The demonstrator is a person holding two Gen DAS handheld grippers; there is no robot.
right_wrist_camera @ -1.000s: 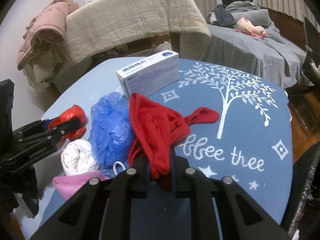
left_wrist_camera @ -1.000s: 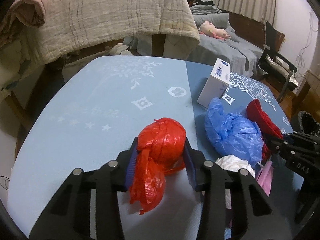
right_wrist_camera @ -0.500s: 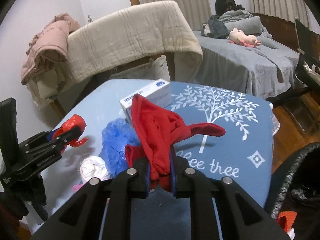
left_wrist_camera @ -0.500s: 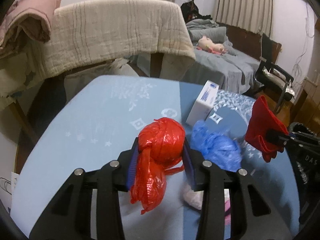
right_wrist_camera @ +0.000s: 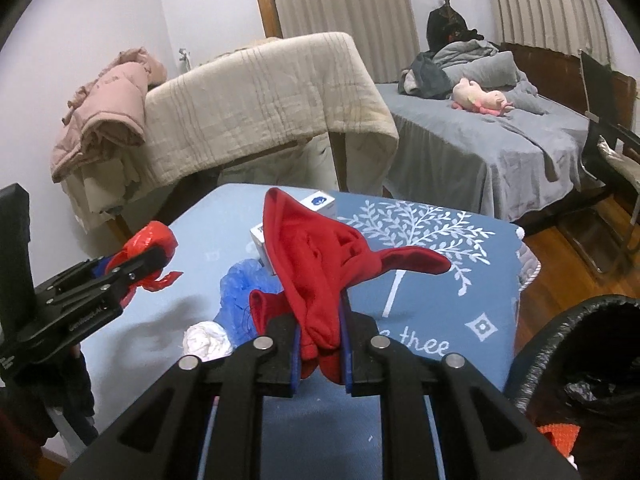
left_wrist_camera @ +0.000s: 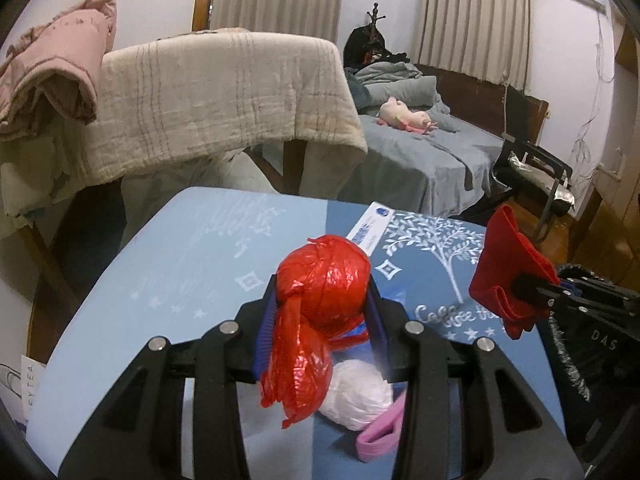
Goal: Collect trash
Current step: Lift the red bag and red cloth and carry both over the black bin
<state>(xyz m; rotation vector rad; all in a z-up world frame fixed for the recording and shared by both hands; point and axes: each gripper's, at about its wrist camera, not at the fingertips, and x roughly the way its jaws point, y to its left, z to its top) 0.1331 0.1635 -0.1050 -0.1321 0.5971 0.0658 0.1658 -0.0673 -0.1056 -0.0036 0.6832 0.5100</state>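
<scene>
Left gripper (left_wrist_camera: 322,322) pinches the light, crinkly red plastic bag (left_wrist_camera: 320,292) mid-bundle; right gripper (right_wrist_camera: 320,354) clamps the limp red cloth (right_wrist_camera: 316,276) by its bunched folds.

Both wrist views close, angled down over shared blue table (left_wrist_camera: 192,264), facing bed (right_wrist_camera: 480,148).

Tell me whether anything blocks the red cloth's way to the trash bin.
Nothing visible does. The right gripper holds the red cloth above the table, and the black bin sits open just off the table's right edge.
</scene>
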